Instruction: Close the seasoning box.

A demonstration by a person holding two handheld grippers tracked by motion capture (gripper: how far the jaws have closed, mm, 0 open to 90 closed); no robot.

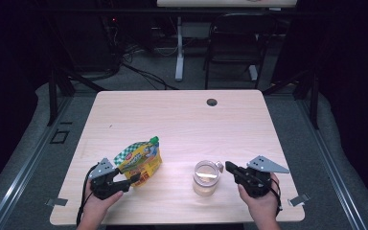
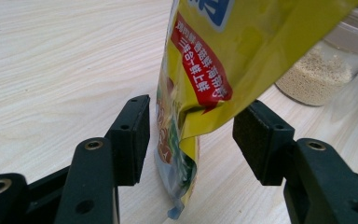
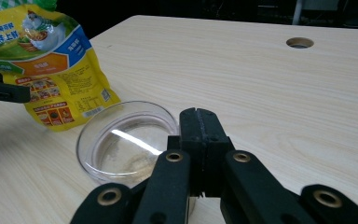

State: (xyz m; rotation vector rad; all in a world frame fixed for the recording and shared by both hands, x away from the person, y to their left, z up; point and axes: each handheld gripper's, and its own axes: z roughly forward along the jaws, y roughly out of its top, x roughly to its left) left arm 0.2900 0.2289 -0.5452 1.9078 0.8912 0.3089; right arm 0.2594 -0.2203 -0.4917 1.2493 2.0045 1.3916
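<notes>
A yellow stand-up pouch [image 1: 143, 160] with a green cap stands tilted at the table's front left. My left gripper [image 1: 133, 178] is open, and the pouch's lower edge [image 2: 191, 93] hangs between its pads [image 2: 133, 135] with small gaps on both sides. A lidless glass jar [image 1: 206, 177] holding pale granules [image 2: 314, 77] sits right of the pouch. My right gripper [image 1: 229, 166] is shut with nothing in it, its tips [image 3: 198, 116] just beside the jar's rim [image 3: 126, 140]. The pouch [image 3: 46, 70] shows its printed back in the right gripper view.
The wooden table [image 1: 182, 124] has a round cable hole [image 1: 212, 102] near its far edge. Beyond the table stand a black chair [image 1: 235, 43] and a white desk leg [image 1: 179, 48]. Dark floor surrounds the table.
</notes>
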